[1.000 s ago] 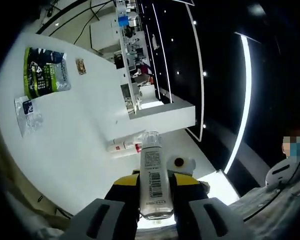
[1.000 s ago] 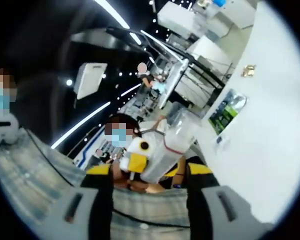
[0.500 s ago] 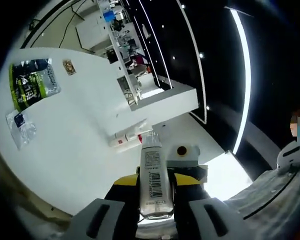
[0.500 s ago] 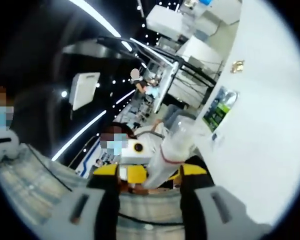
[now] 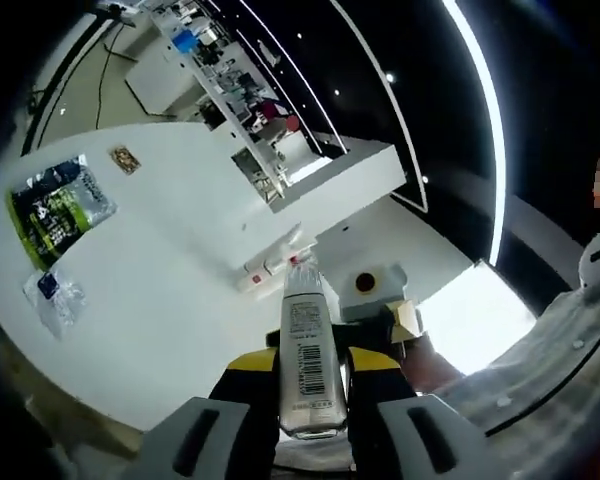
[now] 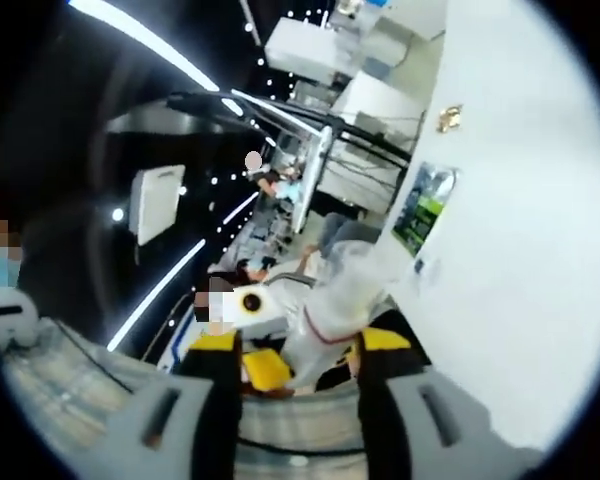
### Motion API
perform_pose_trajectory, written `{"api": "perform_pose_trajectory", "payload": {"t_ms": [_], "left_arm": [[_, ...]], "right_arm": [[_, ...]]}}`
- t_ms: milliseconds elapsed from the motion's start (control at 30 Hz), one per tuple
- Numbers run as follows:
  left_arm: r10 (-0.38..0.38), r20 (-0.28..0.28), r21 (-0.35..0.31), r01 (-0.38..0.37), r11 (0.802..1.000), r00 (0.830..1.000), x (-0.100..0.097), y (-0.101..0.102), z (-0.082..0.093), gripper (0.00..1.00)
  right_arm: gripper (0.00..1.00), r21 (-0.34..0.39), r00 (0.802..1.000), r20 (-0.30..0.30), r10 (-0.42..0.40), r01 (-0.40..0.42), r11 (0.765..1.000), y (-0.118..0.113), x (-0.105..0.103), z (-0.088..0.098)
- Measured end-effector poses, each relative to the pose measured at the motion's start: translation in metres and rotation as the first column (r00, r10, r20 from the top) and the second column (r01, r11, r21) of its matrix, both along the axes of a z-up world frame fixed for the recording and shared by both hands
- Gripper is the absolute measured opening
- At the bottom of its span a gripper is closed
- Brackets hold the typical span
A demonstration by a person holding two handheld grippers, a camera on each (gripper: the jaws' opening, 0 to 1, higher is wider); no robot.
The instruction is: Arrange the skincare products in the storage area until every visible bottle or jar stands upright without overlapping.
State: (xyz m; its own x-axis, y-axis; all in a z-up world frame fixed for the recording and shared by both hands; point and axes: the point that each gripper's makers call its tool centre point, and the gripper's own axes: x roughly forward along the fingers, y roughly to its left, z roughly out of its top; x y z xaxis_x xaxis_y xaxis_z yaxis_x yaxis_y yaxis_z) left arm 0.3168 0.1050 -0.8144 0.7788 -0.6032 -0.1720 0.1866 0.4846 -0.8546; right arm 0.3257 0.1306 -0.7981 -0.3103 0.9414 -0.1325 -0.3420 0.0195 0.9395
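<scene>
In the left gripper view the left claw (image 5: 307, 400) is clamped on a clear bottle (image 5: 308, 365) with a barcode label, which lies lengthwise between the two yellow-and-black jaws with its pale cap pointing away from the camera. The claw is held above the white tabletop (image 5: 160, 300) and rolled, so the tabletop slopes across the view. Just past the bottle's cap a white tube with red print (image 5: 272, 268) lies flat on the tabletop near a raised white block (image 5: 330, 185). Farther off on the tabletop lie a green and black pouch (image 5: 52, 207), a small clear sachet (image 5: 55, 298) near it, and a small brown packet (image 5: 126, 159). The right claw (image 5: 385, 300) comes in from the right beside the held bottle, with a hand (image 5: 430, 365) behind it.

In the right gripper view the right claw (image 6: 298, 350) grips a translucent bottle with a thin red band (image 6: 338, 300), tilted so its top leans up and to the right between the jaws. This view is strongly rolled: the tabletop (image 6: 510, 250) stands along the right side, carrying the green pouch (image 6: 420, 210) and the brown packet (image 6: 448, 118). The left claw (image 6: 245, 335) shows at the left jaw, below and left of the tilted bottle
</scene>
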Motion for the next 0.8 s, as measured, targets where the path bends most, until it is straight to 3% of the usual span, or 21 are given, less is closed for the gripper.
{"api": "perform_pose_trajectory", "payload": {"t_ms": [167, 400, 500, 700, 800], "left_arm": [[-0.023, 0.019, 0.097, 0.021, 0.995, 1.0, 0.005, 0.0, 0.001, 0.23], [-0.011, 0.05, 0.173, 0.002, 0.985, 0.999, 0.004, 0.001, 0.001, 0.23], [-0.025, 0.048, 0.242, 0.013, 0.97, 0.999, -0.001, 0.005, -0.001, 0.23], [-0.041, 0.05, 0.295, 0.025, 0.955, 0.998, 0.0, 0.012, 0.001, 0.23], [-0.087, 0.054, 0.36, 0.062, 0.931, 0.995, 0.001, 0.018, 0.007, 0.23]], "right_arm": [[0.41, -0.021, 0.997, -0.063, -0.047, 0.046, 0.999, 0.001, 0.008, 0.0], [0.3, -0.09, 0.997, -0.061, -0.049, 0.043, 0.995, 0.005, 0.011, -0.009], [0.26, -0.108, 0.997, -0.071, -0.04, 0.032, 0.994, 0.009, 0.007, -0.012], [0.26, -0.134, 0.993, -0.084, -0.085, 0.073, 0.988, 0.017, 0.006, -0.011], [0.26, -0.136, 0.989, -0.098, -0.111, 0.098, 0.986, 0.021, 0.009, -0.006]]}}
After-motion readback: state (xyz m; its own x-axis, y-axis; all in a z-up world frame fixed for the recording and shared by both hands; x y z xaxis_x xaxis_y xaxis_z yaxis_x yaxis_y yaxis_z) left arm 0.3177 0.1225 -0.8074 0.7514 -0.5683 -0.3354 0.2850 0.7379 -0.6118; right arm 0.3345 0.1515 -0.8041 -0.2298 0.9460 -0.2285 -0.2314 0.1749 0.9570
